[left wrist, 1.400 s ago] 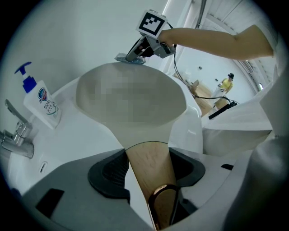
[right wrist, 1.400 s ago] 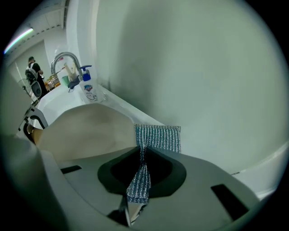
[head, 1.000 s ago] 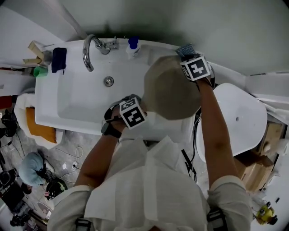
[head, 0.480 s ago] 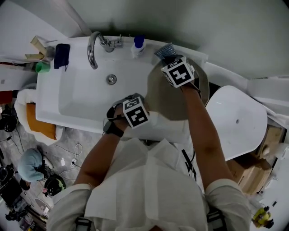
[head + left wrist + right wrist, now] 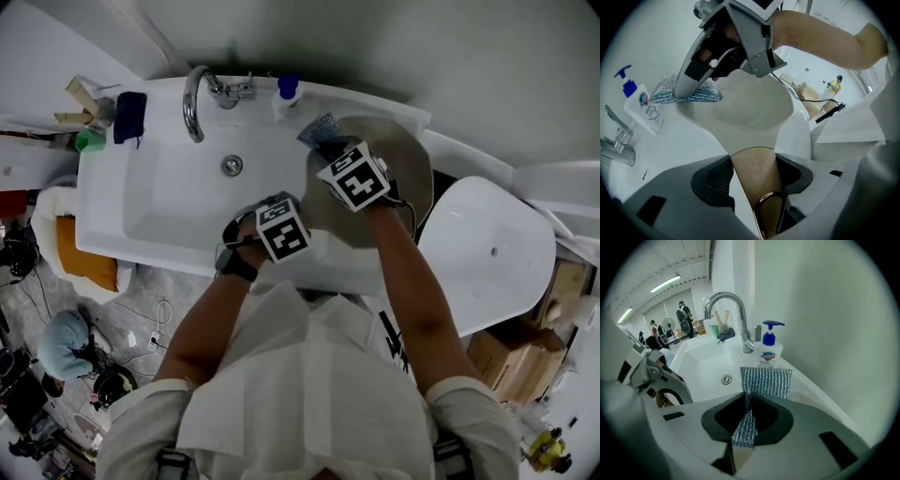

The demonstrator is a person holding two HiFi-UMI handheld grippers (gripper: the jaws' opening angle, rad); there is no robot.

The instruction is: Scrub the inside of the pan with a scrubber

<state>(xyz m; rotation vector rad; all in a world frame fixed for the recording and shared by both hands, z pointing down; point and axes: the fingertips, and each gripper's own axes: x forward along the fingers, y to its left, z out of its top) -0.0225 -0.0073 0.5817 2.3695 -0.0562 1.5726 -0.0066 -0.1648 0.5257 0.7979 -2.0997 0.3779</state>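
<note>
Pan [image 5: 405, 159]: round, pale beige, smooth matte bowl, sitting at the right end of the glossy white sink [image 5: 155, 211].
Handle [image 5: 751, 166]: tan, wood-grained, widening toward the bowl, with a coppery wire loop at its near end.
Left gripper [image 5: 753, 187]: clamped on that handle, a dark ribbed pad on either side.
Scrubber [image 5: 766, 380]: silvery-blue woven mesh, rectangular and crinkled, right at the pan's rim on the tap side, near the soap bottle [image 5: 769, 350].
Right gripper [image 5: 746, 420]: pinching the scrubber's narrow tail tight.
</note>
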